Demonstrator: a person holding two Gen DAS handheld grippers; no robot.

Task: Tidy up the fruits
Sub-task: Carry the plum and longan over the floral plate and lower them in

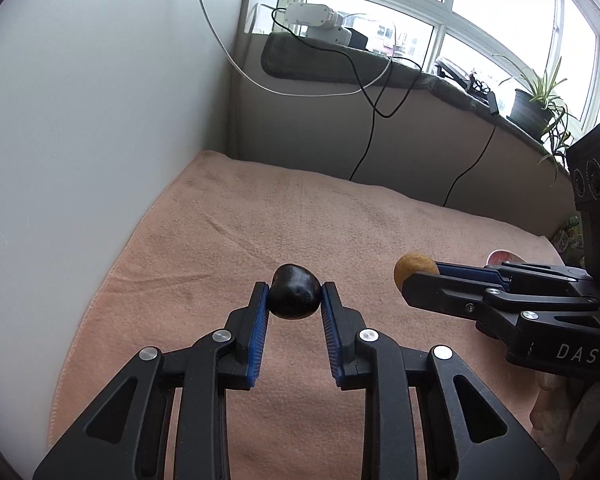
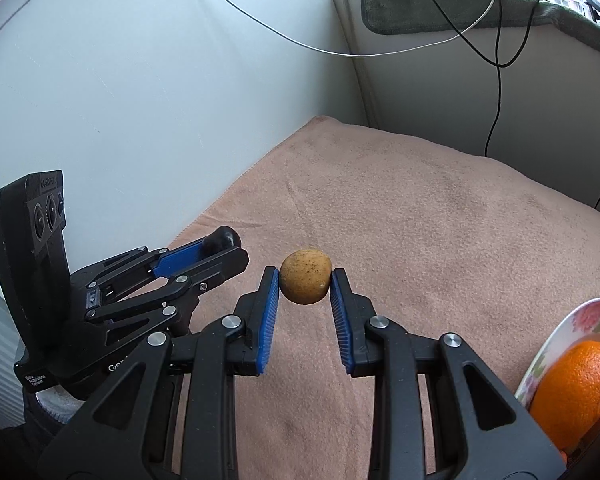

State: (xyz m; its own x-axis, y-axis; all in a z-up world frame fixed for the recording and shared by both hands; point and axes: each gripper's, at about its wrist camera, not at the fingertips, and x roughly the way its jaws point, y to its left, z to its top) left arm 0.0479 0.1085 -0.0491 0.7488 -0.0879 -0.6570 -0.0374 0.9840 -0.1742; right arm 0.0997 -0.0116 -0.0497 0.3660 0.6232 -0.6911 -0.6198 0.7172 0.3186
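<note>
The left tongs (image 1: 295, 294) are clamped on a dark fruit (image 1: 295, 292), glossy and near black, pinched between the tips of the blue pads so that most of it stands proud of the fingers. The right tongs (image 2: 305, 282) are clamped the same way on a speckled yellow-brown fruit (image 2: 306, 282), also right at the pad tips. Both fruits appear to hang clear of the pink towel (image 1: 300, 220) that covers the worktop, with nothing under them; whether a shadow marks contact cannot be told for certain.

The two tongs sit side by side above the near middle of the towel, the left one toward the white wall (image 1: 80, 120) at the worktop's left edge, the right one toward the right edge. A tip grip like this probably suits small round fruit: the ribbed pads bite on opposite sides, and the fruit stays visible to each camera.

At the right edge of the worktop, in the right wrist view, a flowered plate (image 2: 572, 320) holds an orange (image 2: 576, 384). That plate looks like the collecting spot, so the likely step in hand is carrying both fruits toward it. The yellow-brown fruit is nearer to it than the dark one. The rim is low, and round fruit could roll off or knock the orange if let go from height or at the plate's edge.

Cables (image 1: 364, 92) and a potted plant (image 1: 536, 100) sit on the window ledge beyond the far edge, well apart from the work.
</note>
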